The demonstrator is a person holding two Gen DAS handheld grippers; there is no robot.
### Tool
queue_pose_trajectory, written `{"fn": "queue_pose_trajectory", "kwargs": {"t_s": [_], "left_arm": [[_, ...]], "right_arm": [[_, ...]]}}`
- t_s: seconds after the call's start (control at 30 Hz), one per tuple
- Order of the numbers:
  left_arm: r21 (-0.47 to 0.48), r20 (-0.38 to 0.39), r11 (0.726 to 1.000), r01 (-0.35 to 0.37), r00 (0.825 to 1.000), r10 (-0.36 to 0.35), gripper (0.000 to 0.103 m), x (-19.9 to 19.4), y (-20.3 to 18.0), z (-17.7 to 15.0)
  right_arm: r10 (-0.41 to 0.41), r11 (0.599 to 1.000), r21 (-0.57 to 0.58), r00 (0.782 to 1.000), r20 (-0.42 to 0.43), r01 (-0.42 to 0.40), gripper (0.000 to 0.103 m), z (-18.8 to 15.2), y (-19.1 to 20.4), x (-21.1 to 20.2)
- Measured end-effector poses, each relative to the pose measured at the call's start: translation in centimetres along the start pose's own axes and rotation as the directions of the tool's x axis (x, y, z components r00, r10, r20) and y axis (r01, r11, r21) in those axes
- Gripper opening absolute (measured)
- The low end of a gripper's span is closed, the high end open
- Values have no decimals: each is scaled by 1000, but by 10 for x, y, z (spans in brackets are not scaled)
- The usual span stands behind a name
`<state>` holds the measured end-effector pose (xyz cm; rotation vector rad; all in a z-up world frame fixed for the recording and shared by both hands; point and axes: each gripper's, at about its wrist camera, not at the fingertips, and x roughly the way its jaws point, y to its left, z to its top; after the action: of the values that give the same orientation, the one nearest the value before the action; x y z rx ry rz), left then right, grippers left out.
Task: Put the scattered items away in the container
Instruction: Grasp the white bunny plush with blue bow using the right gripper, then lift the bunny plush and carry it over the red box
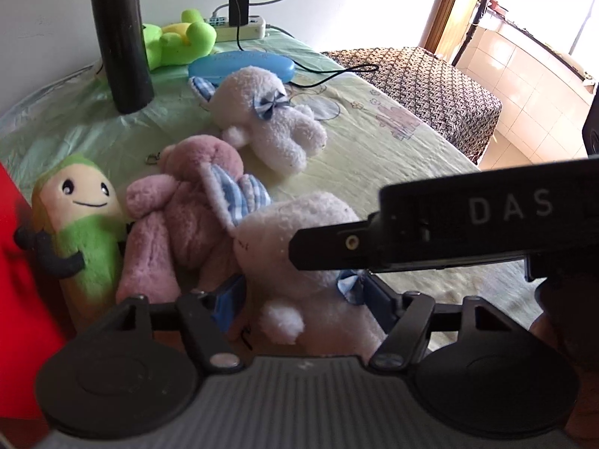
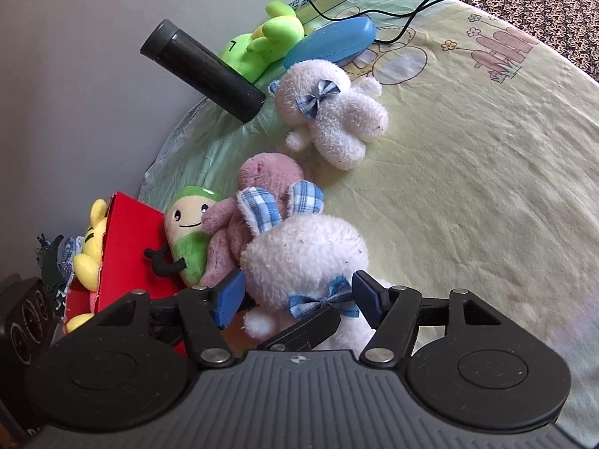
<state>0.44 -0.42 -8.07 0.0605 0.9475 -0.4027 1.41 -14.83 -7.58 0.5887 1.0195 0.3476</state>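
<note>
Both grippers are down on the same toy here: a fluffy white bunny (image 2: pixel 303 250) with a blue checked bow, lying on the pale yellow sheet (image 2: pixel 468 187) that covers the surface, near the red box (image 2: pixel 127 232) but not in it.

The right gripper (image 2: pixel 297 293) has its ribbed blue pads (image 2: pixel 232 295) apart, one on each side of the bunny's fuzzy body. They sit right at the fur and the bow, and the plush doesn't look squashed.

The left gripper (image 1: pixel 303 297) straddles it too, but the fur hides most of its pads, so I honestly can't tell if it's pinching or just sitting around it.

A shaggy pink bunny (image 2: pixel 262 176) with checked ears lies against the white one. Beside it a smiling, sausage-shaped plush (image 2: pixel 187 232) with a green cap leans on the flat box wall. A yellow plush (image 2: pixel 90 258) is already inside.

Further back there's another white bunny (image 2: pixel 337 112), a smooth black flask (image 2: pixel 202 71), a lime green plush (image 2: pixel 258 46) and a glossy oval blue case (image 2: pixel 329 43).
</note>
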Motion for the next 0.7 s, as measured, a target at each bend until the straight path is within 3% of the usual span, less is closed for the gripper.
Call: {"fn": "queue_pose_trajectory", "kwargs": {"t_s": [0.17,0.4,0.57,0.7], "left_arm": [[30,3,998,-60,998,60,72,9,-9,4],[34,32,996,-79,996,78,66,-1,-16,2],[55,135,995,-83,988,75,66,-39,-28,9],[54,241,994,-99,967,84,66,-77,-28,17]], "right_arm": [[44,998,37,997,-60,-42,69,12,-8,17],[68,997,-20,995,-76,-69,56,13,-4,9],[102,990,-98,994,31,-98,55,7,10,-28],[134,970,-222,980,146,-100,56,1,41,-58]]}}
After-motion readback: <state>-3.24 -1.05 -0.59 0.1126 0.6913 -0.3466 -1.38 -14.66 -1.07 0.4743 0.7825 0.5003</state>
